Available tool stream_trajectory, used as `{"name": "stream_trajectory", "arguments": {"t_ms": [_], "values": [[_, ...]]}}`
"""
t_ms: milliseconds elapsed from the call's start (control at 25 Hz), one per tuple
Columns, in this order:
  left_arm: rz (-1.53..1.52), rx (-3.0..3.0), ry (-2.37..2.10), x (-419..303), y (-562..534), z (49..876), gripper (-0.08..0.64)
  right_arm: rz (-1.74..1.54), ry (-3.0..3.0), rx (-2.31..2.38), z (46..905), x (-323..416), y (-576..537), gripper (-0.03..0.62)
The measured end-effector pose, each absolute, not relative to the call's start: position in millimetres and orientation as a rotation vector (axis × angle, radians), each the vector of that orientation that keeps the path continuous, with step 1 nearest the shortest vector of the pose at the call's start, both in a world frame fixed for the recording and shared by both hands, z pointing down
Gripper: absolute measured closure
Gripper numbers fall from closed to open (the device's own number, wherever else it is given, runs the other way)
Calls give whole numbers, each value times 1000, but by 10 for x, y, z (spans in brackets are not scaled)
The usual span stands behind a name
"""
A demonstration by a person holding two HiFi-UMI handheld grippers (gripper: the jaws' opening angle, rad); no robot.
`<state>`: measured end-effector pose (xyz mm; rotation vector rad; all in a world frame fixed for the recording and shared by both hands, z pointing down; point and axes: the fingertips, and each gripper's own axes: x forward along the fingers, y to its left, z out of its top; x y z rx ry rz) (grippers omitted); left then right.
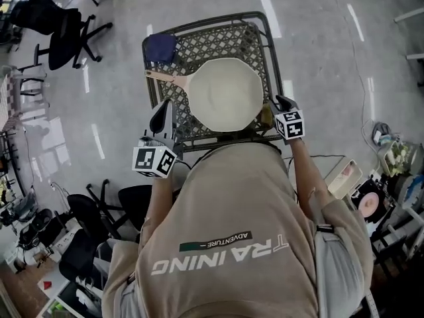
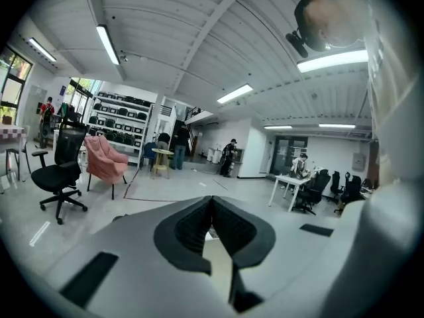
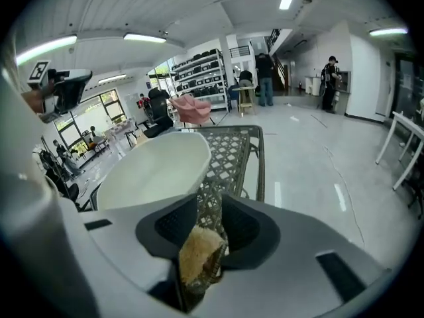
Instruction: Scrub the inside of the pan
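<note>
A cream pan [image 1: 228, 95] lies on a dark metal lattice table [image 1: 199, 25], its handle pointing left. My right gripper [image 1: 281, 105] hovers at the pan's right rim. In the right gripper view its jaws [image 3: 205, 224] stand apart with a yellow and green sponge [image 3: 199, 254] lying uncompressed between them, and the pan [image 3: 152, 171] is just ahead on the left. The sponge [image 1: 266, 116] also shows beside the gripper in the head view. My left gripper [image 1: 161, 119] is at the table's near left edge, off the pan. Its jaws [image 2: 212, 207] are shut, empty, and point out across the room.
A dark blue cloth [image 1: 160, 48] lies on the table's far left corner. Black office chairs [image 1: 66, 35] stand on the floor to the left, with more [image 1: 99, 217] near my left side. Cluttered gear [image 1: 391, 164] sits at the right. People stand far off across the room.
</note>
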<state>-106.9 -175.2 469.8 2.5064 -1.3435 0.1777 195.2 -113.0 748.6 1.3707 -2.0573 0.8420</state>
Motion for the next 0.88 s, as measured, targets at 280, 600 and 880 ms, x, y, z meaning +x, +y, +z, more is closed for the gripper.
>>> {"name": "stream_trajectory", "arguments": {"t_ms": [280,600,880], "values": [[197,2497,-1400,-1074,-1662,4620,541,989,-1947,1239,8025,1849,-762,443],[188,2439,-1483,-1186,-1455,4542,541,1020,-1829,1311,8142,1885,-722,433],[177,2414,-1537,-1226,-1293,4540,541,1040,-1772,1239,8257,1748,-500,405]]}}
